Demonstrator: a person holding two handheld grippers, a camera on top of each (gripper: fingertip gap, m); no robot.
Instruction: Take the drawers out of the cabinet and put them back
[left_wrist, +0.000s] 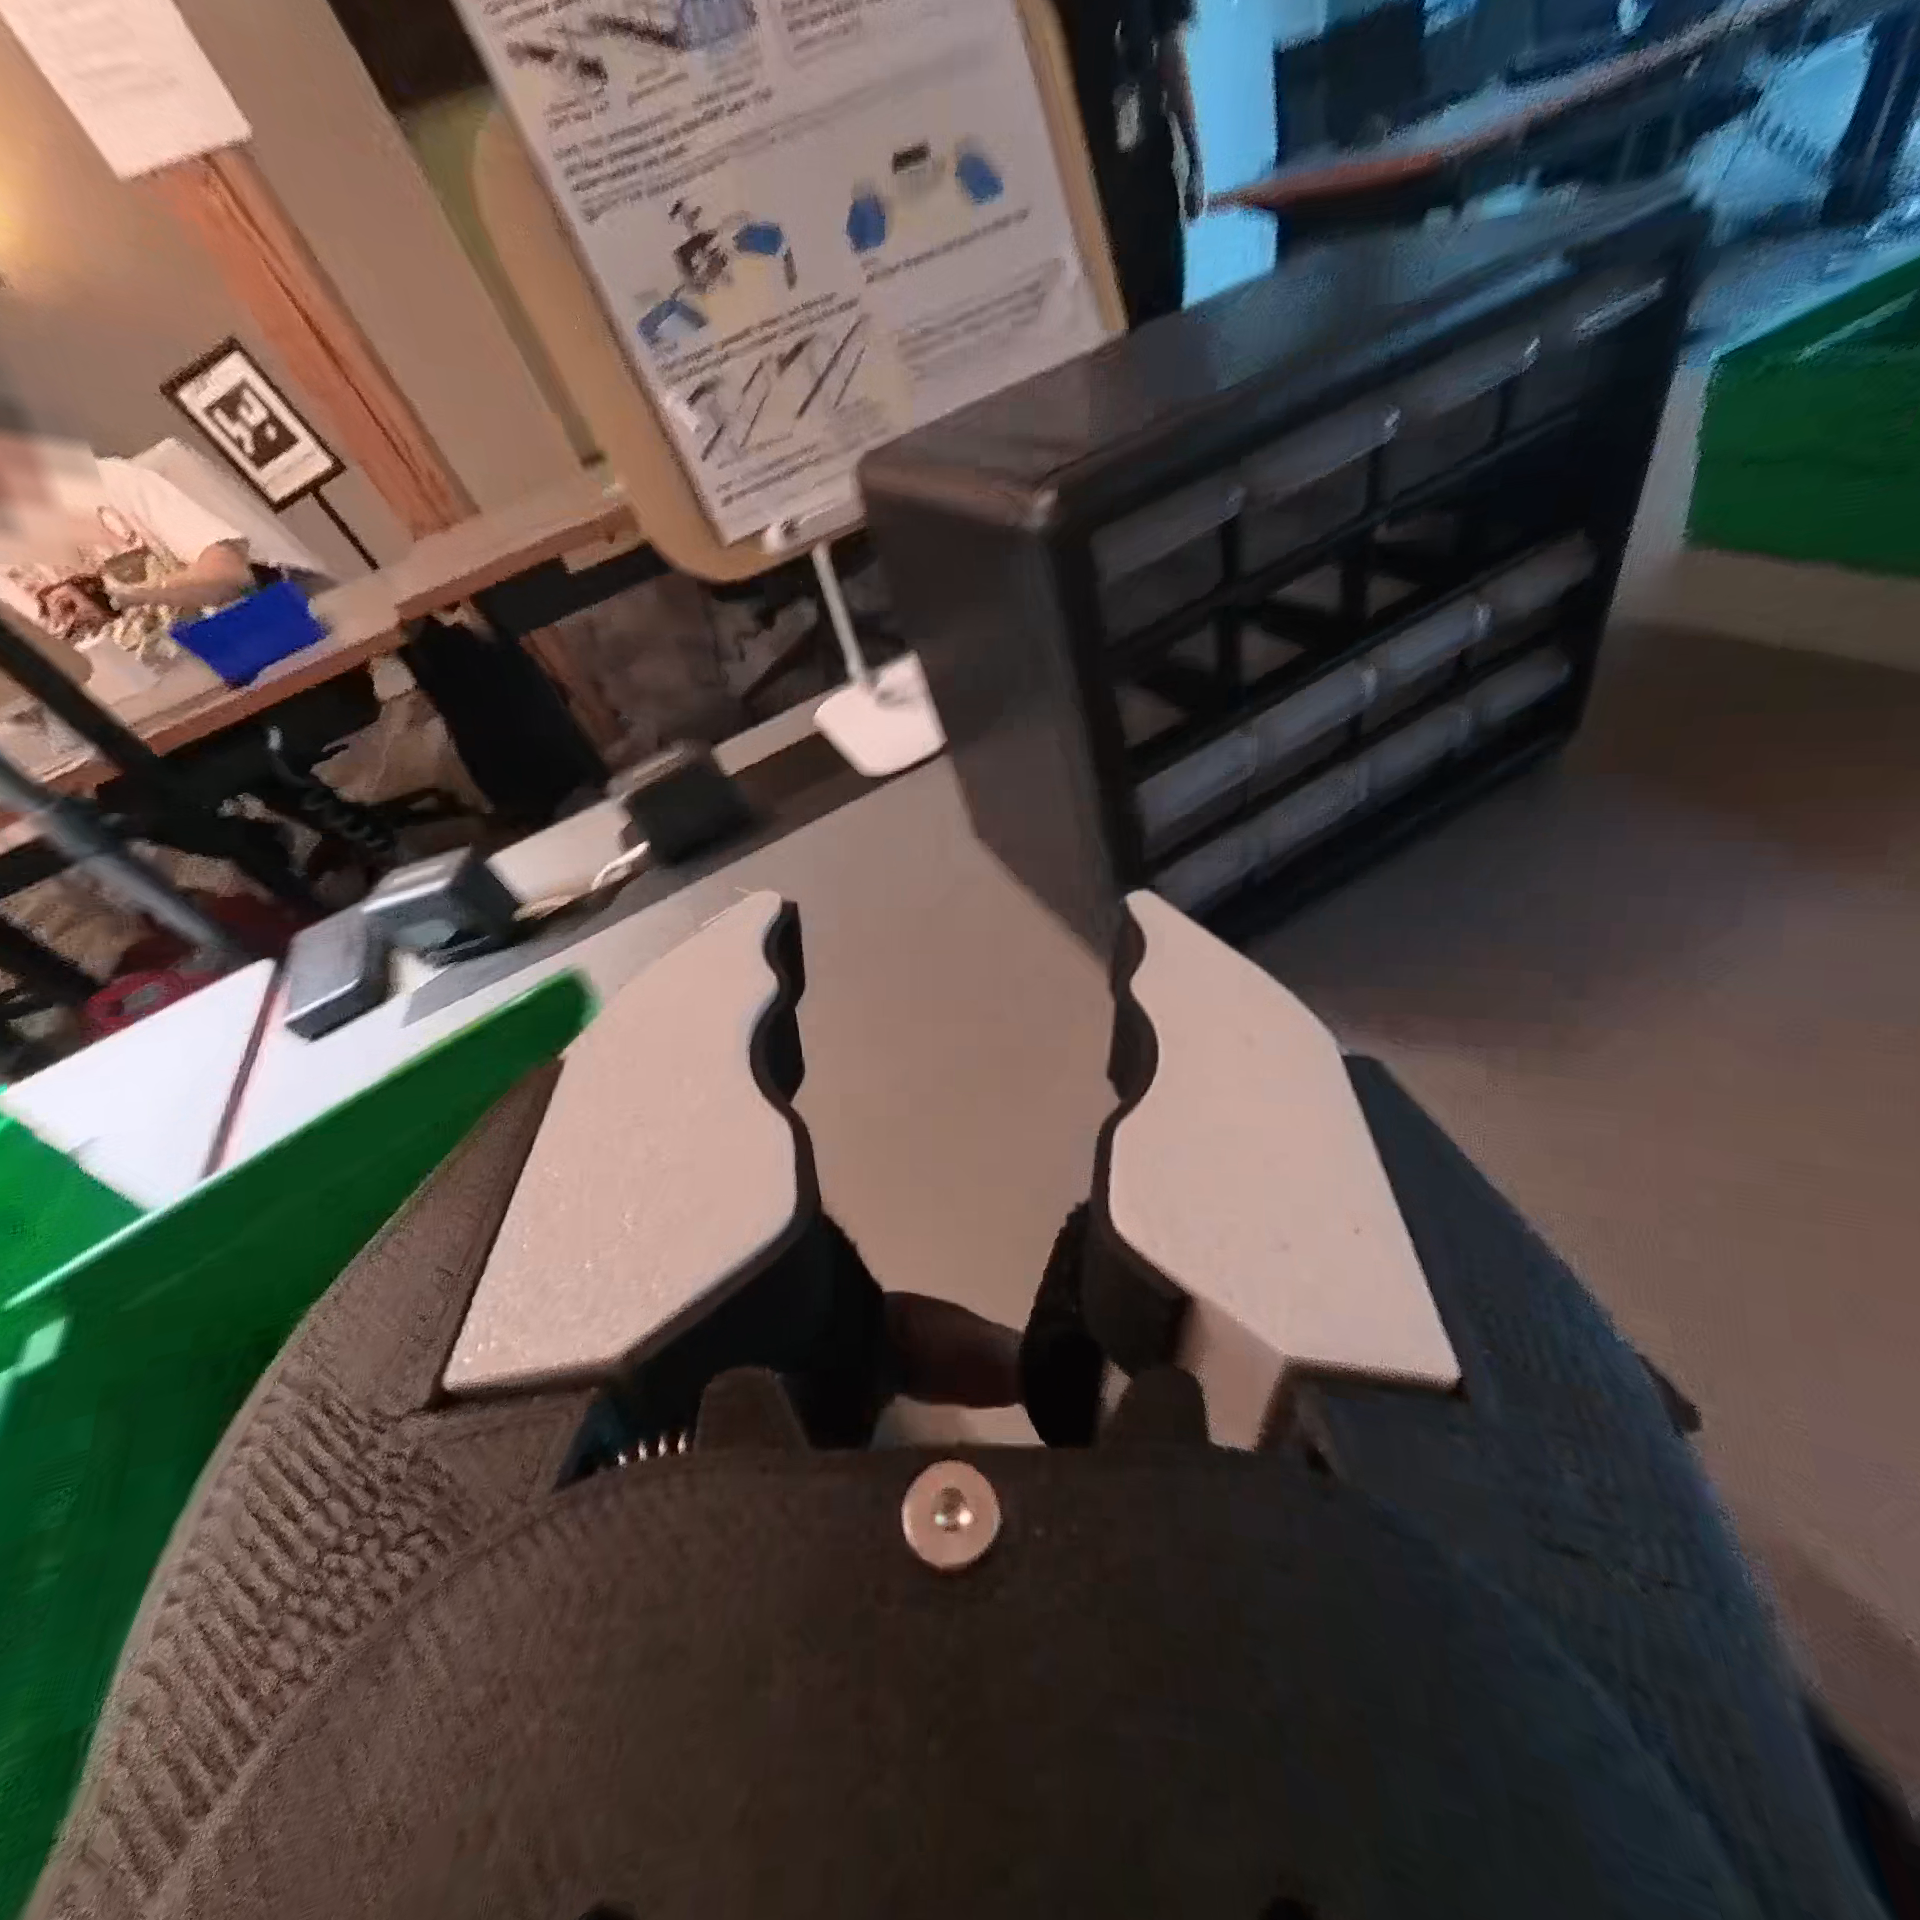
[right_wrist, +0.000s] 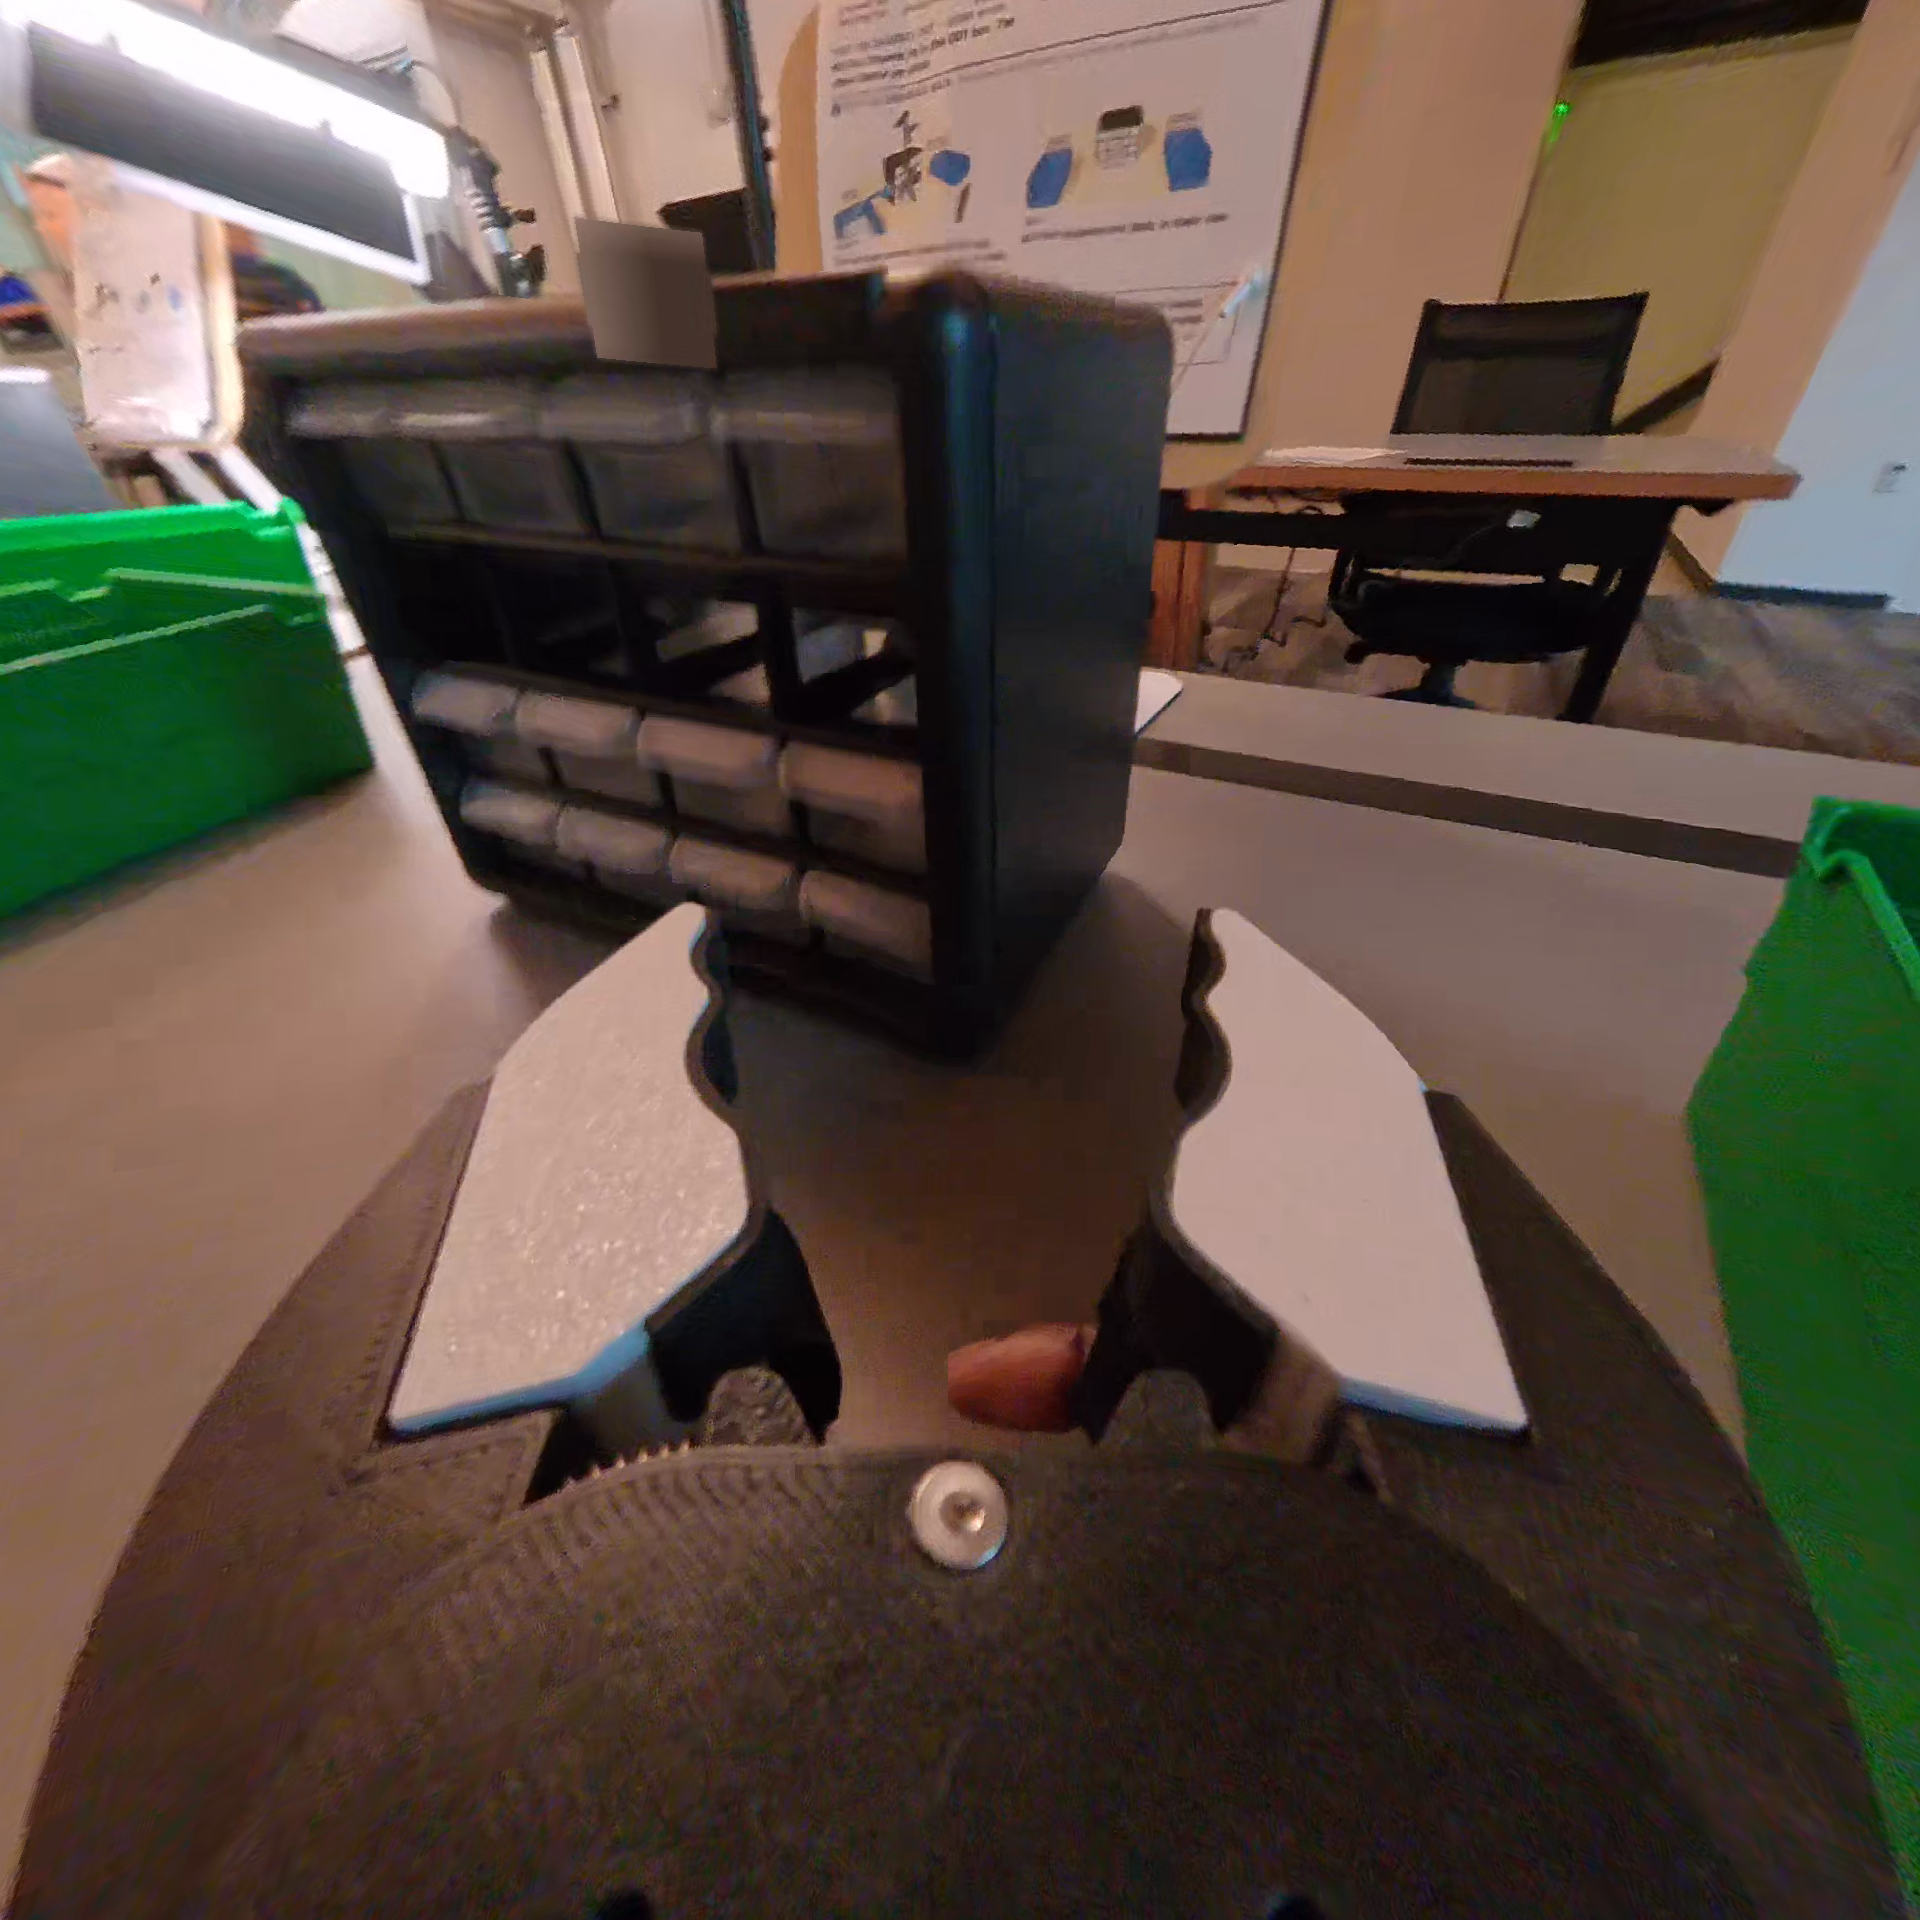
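On the grey table (left_wrist: 1558, 1039), in the left wrist view, the black cabinet (left_wrist: 1278, 582) stood upright ahead and to the right of the left gripper (left_wrist: 961, 956). The left gripper's fingers were spread apart with nothing between them, only bare tabletop showing in the gap. The cabinet held four rows of small drawers (left_wrist: 1309, 707); the second row from the top was empty, its slots showing dark cross-braces, while the other rows looked filled, though blur hid detail. A green bin (left_wrist: 208, 1195) lay at the left edge just beside the gripper, and another green bin (left_wrist: 1818, 416) sat beyond the cabinet at the right. A whiteboard (left_wrist: 810, 239) with printed sheets stood behind the cabinet on a white stand.

In the right wrist view, the cabinet (right_wrist: 1060, 644) stood straight ahead of the right gripper (right_wrist: 951, 961), near it but apart, its drawer face turned toward the left of the view. The right gripper's fingers were also wide apart and empty. The translucent drawers (right_wrist: 707, 769) filled the top row and the two lower rows; the second row was open and empty. A green bin (right_wrist: 156, 675) sat to the left of the cabinet, and another green bin (right_wrist: 1829, 1195) stood at the right edge. Behind, a desk (right_wrist: 1507, 473) with a black chair (right_wrist: 1507, 374) was visible.
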